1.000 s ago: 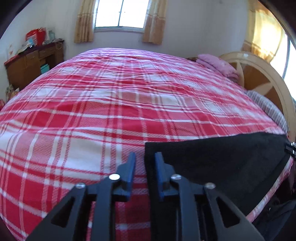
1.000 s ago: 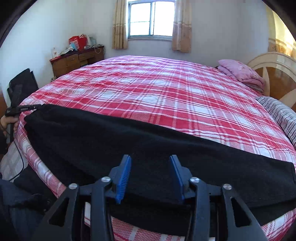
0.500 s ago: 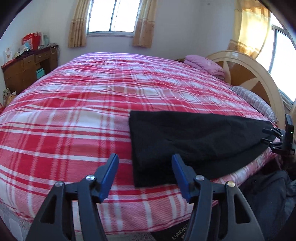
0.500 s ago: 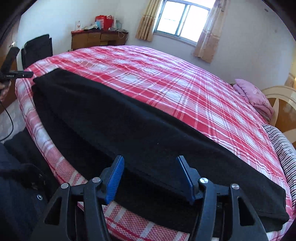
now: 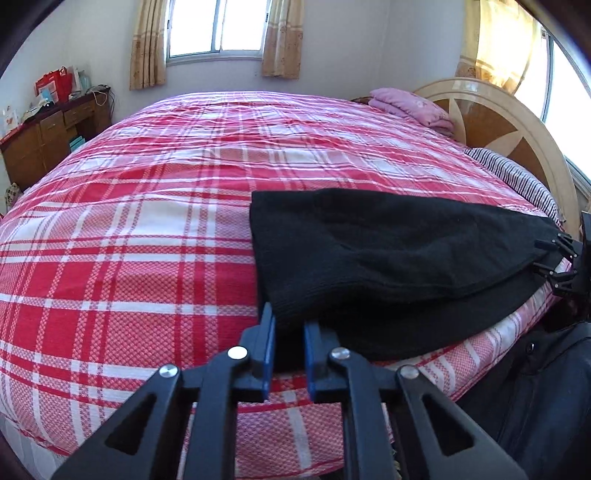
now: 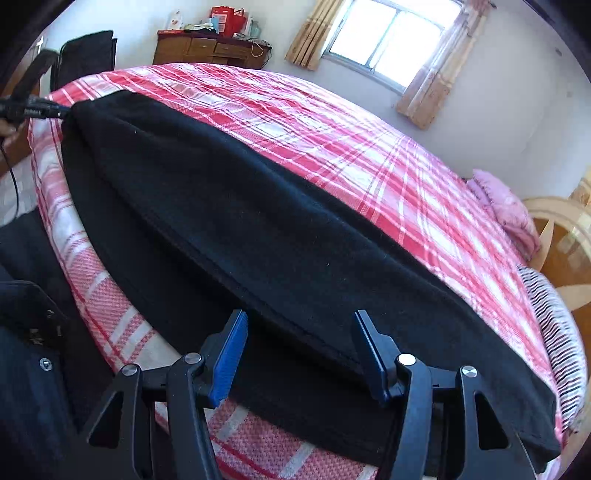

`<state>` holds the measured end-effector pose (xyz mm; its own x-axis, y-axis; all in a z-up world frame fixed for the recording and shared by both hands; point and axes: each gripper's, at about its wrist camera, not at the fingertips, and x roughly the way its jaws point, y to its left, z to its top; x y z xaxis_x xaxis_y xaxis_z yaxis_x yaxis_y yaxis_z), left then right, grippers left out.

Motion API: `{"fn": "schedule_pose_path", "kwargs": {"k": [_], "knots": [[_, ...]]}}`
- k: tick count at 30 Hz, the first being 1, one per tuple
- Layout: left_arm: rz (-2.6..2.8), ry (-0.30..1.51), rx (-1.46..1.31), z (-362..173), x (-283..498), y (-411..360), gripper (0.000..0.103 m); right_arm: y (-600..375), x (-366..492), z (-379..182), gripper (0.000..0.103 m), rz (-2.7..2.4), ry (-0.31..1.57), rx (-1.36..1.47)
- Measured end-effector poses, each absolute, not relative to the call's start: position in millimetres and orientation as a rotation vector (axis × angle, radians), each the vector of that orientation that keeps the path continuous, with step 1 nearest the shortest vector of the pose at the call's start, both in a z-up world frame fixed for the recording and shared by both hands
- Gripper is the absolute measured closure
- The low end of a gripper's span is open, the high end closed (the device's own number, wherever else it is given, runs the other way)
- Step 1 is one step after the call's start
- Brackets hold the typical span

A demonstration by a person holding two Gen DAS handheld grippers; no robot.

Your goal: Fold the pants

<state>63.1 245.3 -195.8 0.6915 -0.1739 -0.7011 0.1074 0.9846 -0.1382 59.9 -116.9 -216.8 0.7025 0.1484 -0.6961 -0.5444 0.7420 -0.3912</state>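
Pants, black, lie lengthwise along the near edge of the bed, on the red-and-white plaid cover; the lower layer hangs slightly over the bed's edge.

Left tool: jaws have just been closing and are now clenched on the near corner of one end of the pants, black fabric pinched between the blue pads. In the right wrist view the same tool shows at 10 o'clock, at the far end of the garment.

Right tool: jaws have just narrowed a little but stand apart, astride the near edge at the other end of the pants; cloth sits between the pads, no pinch visible. In the left wrist view it shows at 3 o'clock, at the pants' far end.

Pink folded cloth at 1 o'clock by the headboard. Wooden dresser at 10 o'clock. Window at 12.
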Motion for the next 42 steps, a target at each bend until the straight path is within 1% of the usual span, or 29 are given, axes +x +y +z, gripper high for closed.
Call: {"fn": "schedule_pose_path", "kwargs": {"k": [1, 3, 4, 5, 6, 7, 14, 17, 23, 29, 34, 37, 39, 42], "knots": [[-0.153, 0.792, -0.081, -196, 63, 244, 0.092, -117, 61, -216, 0.055, 0.42, 0.692, -0.614], [-0.141, 0.789, -0.06, -194, 63, 242, 0.094, -116, 66, -215, 0.076, 0.428, 0.704, -0.587], [-0.138, 0.785, -0.059, -194, 63, 242, 0.095, -115, 67, -216, 0.084, 0.428, 0.709, -0.584], [-0.136, 0.782, -0.059, -193, 64, 242, 0.095, -114, 68, -217, 0.088, 0.429, 0.711, -0.585], [-0.133, 0.775, -0.059, -191, 64, 244, 0.096, -114, 67, -216, 0.095, 0.43, 0.706, -0.584], [-0.133, 0.769, -0.059, -190, 64, 246, 0.096, -114, 66, -213, 0.098, 0.439, 0.702, -0.572], [-0.145, 0.728, -0.057, -173, 54, 259, 0.096, -120, 47, -176, 0.1, 0.52, 0.68, -0.479], [-0.155, 0.742, -0.061, -177, 54, 263, 0.096, -116, 40, -183, 0.1, 0.537, 0.698, -0.522], [-0.168, 0.79, -0.058, -198, 54, 264, 0.096, -108, 44, -223, 0.1, 0.538, 0.798, -0.617], [-0.176, 0.782, -0.05, -200, 51, 264, 0.096, -112, 46, -226, 0.1, 0.547, 0.824, -0.597], [-0.168, 0.77, -0.037, -195, 49, 262, 0.096, -116, 42, -207, 0.1, 0.575, 0.8, -0.545], [-0.171, 0.779, -0.045, -200, 50, 265, 0.096, -115, 46, -224, 0.1, 0.577, 0.852, -0.572], [-0.177, 0.778, -0.052, -203, 49, 267, 0.094, -114, 48, -232, 0.1, 0.58, 0.87, -0.57], [-0.16, 0.772, -0.045, -201, 47, 271, 0.09, -116, 48, -224, 0.099, 0.596, 0.867, -0.557]]}}
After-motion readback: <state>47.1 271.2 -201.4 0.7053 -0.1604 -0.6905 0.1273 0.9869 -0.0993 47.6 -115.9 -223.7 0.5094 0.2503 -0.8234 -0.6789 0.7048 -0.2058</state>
